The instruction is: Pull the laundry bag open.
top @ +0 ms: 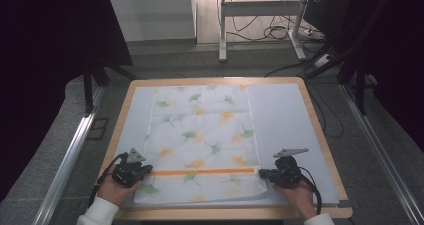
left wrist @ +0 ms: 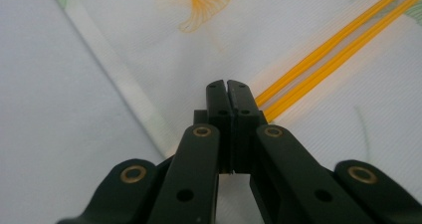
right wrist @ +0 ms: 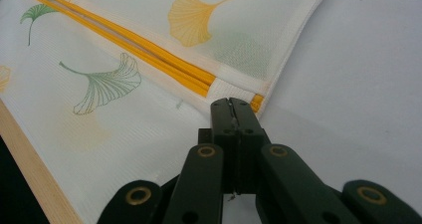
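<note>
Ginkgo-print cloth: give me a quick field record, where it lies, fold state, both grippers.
cloth: white ginkgo-print cloth, flat on a pale sheet covering the wooden table
fold: near edge appears turned over; orange stripe runs across it
left gripper: at the stripe's left end, fingers together at the cloth edge
right gripper: at the stripe's right end, fingers together at the cloth edge
grip on cloth: likely pinched, cannot confirm
</note>
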